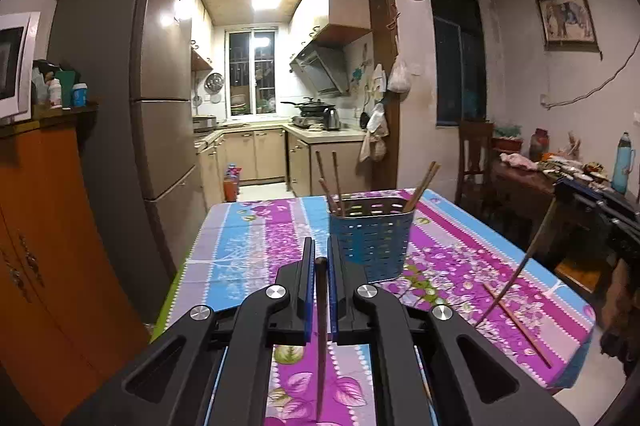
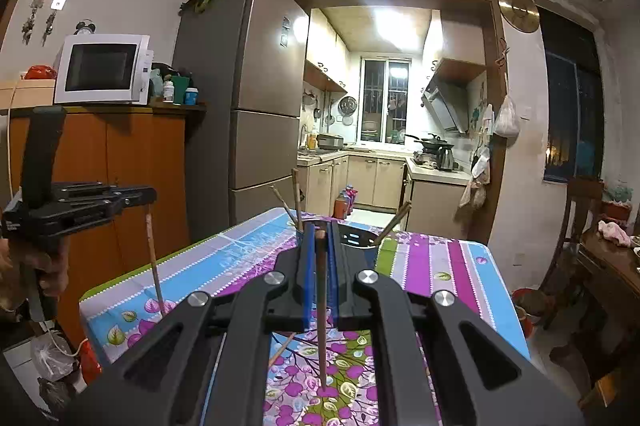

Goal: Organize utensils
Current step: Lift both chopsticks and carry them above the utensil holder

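In the left wrist view my left gripper [image 1: 320, 250] is shut on a dark brown chopstick [image 1: 321, 310] that hangs down toward the floral tablecloth [image 1: 248, 246]. Just ahead and to the right stands a blue perforated utensil holder [image 1: 370, 238] with several chopsticks leaning in it. My right gripper [image 1: 560, 192] enters at the right edge, shut on another chopstick [image 1: 528, 258]. In the right wrist view the right gripper [image 2: 321, 232] pinches its chopstick [image 2: 322, 326] upright, and the holder [image 2: 358, 238] is mostly hidden behind the fingers. The left gripper [image 2: 149, 195] shows at the left with its chopstick [image 2: 154, 258].
A loose chopstick [image 1: 516, 322] lies on the cloth near the table's right edge; its end shows under the right gripper [image 2: 280, 348]. An orange cabinet [image 1: 44, 246] and a fridge [image 1: 160, 106] stand to the left, and a wooden chair [image 1: 474, 162] and side table [image 1: 528, 182] to the right.
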A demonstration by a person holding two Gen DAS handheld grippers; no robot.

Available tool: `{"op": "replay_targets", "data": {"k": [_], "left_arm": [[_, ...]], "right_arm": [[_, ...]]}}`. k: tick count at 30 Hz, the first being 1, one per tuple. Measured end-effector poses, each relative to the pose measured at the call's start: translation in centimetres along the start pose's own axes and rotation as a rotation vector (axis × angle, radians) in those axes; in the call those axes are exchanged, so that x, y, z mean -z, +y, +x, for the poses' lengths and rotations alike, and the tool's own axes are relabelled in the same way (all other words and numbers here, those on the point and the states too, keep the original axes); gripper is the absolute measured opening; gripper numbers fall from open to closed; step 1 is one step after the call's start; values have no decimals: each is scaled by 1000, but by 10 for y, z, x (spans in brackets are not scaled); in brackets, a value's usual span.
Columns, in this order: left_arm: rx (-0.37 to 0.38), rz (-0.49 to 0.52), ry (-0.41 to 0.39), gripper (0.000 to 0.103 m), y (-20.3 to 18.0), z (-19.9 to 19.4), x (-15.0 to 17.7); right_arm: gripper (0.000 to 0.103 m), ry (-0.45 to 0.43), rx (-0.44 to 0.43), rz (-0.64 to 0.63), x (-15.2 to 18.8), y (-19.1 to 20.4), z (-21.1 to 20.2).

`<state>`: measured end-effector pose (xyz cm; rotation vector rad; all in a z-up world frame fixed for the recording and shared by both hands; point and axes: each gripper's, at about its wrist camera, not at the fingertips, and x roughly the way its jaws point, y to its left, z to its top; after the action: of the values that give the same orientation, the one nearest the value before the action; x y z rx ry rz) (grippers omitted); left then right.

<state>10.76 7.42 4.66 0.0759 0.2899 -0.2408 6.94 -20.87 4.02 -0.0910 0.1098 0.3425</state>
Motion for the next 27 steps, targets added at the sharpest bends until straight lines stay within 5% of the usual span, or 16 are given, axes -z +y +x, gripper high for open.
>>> {"op": "replay_targets", "data": {"k": [27], "left_arm": [[-157,133,1,7,-29,13,-16]], "right_arm": [[5,-2,-4,-9,-14,2,5]]}}
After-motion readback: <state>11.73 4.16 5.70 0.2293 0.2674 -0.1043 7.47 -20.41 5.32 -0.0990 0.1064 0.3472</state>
